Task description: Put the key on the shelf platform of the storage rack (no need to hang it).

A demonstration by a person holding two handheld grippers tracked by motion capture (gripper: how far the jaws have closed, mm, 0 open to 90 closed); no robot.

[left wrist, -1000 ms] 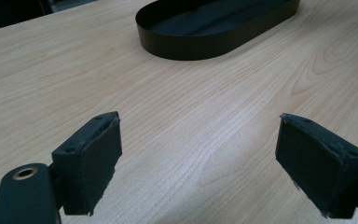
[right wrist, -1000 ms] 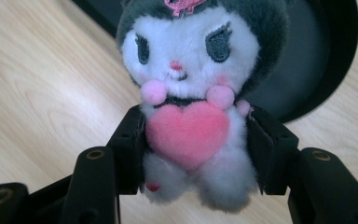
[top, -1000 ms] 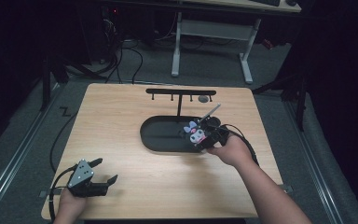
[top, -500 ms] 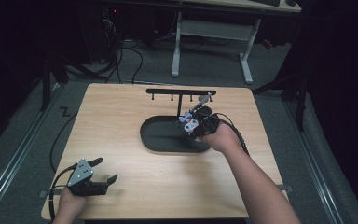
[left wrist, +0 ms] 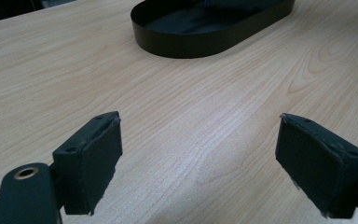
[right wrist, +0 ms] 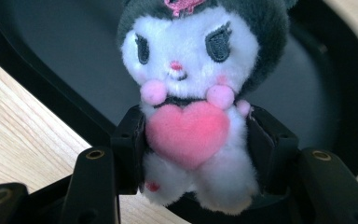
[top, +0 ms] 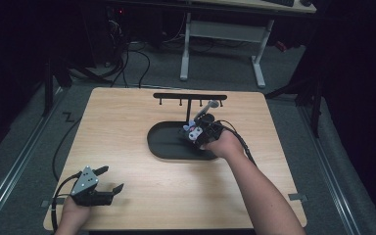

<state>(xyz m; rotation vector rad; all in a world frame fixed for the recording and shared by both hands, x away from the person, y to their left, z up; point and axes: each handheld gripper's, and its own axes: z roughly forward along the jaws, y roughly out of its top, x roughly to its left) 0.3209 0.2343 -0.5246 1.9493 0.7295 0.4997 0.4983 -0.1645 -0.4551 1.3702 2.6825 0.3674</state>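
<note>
Surface: a light wood table (top: 127, 147), grain clean, standing on grey carpet in a dark room. Beyond its far edge, a white-legged desk (top: 225, 39) and loose cables (top: 127, 58) on the floor.

Right gripper (right wrist: 193, 140): jaws clamped on a plush toy (right wrist: 191, 84), pressing its body from both sides at the level of the pink heart. The toy is white-faced with a dark hood, upright and facing the gripper's camera. In the high view the right gripper (top: 196, 133) is held over the right half of a black oval tray (top: 164, 142); whether the toy touches the tray floor cannot be told. Just beyond this gripper stands a black T-shaped rack (top: 188, 98) with small hooks along its bar.

Left gripper (top: 100, 188): jaws apart, nothing between them, low over bare table near the front left corner. Ahead of it, well apart, the tray (left wrist: 205, 28) lies on the wood.
</note>
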